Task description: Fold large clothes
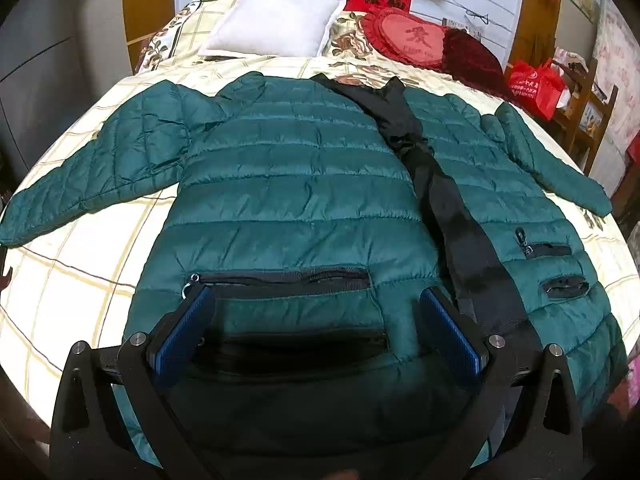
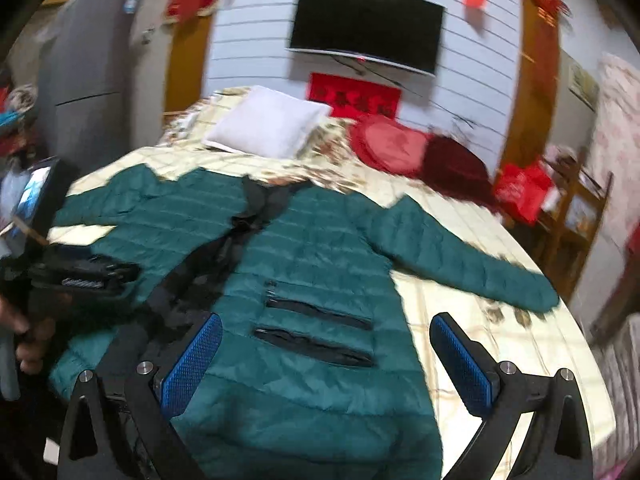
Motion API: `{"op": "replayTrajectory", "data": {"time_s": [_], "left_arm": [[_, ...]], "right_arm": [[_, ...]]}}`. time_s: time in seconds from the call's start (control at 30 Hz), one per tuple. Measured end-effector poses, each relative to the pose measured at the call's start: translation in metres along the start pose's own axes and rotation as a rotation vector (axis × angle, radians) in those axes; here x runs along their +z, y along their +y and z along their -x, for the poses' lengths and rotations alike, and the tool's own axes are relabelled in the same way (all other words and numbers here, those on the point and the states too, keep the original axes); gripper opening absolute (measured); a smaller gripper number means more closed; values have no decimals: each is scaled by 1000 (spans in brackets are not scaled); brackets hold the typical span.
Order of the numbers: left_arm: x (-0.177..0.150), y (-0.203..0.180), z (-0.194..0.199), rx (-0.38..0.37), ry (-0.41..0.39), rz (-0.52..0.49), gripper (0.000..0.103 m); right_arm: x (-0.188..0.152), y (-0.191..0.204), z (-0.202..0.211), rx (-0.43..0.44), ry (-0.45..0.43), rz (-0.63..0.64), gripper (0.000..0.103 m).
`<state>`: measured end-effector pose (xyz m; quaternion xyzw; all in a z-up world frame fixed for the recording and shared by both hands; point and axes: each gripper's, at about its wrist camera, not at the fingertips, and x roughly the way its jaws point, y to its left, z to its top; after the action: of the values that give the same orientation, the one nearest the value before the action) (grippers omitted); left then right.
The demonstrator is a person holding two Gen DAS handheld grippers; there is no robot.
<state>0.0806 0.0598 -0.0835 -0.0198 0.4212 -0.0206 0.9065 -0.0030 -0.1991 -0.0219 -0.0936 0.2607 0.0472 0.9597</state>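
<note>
A dark green quilted puffer jacket [image 1: 288, 184] lies flat and open on the bed, sleeves spread to both sides, its black lining strip [image 1: 444, 208] running down the middle. My left gripper [image 1: 316, 300] is open and empty, hovering over the hem at the left panel's zip pocket [image 1: 280, 278]. In the right wrist view the jacket [image 2: 320, 264] shows blurred. My right gripper [image 2: 326, 326] is open and empty above the right panel, near its two pockets [image 2: 316, 328]. The left gripper's body [image 2: 80, 276] shows at that view's left.
The bed has a cream plaid and floral cover [image 1: 80, 276]. A white pillow [image 1: 276, 20] and red heart cushions [image 1: 416, 36] lie at the head. A wooden chair with a red bag [image 1: 536, 84] stands at the right. A TV [image 2: 366, 28] hangs on the wall.
</note>
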Motion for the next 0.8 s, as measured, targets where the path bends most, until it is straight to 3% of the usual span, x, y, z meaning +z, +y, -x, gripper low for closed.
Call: {"op": "replayTrajectory", "data": {"time_s": [0.23,0.8], "left_arm": [[-3,0,-1,26,1,-7,103],[-2,-6,1,39,-14,-15,103]], "right_arm": [[-1,-13,-2,-24,13,-52,103],[-2,-12,-8,-40,64,-37,103]]}}
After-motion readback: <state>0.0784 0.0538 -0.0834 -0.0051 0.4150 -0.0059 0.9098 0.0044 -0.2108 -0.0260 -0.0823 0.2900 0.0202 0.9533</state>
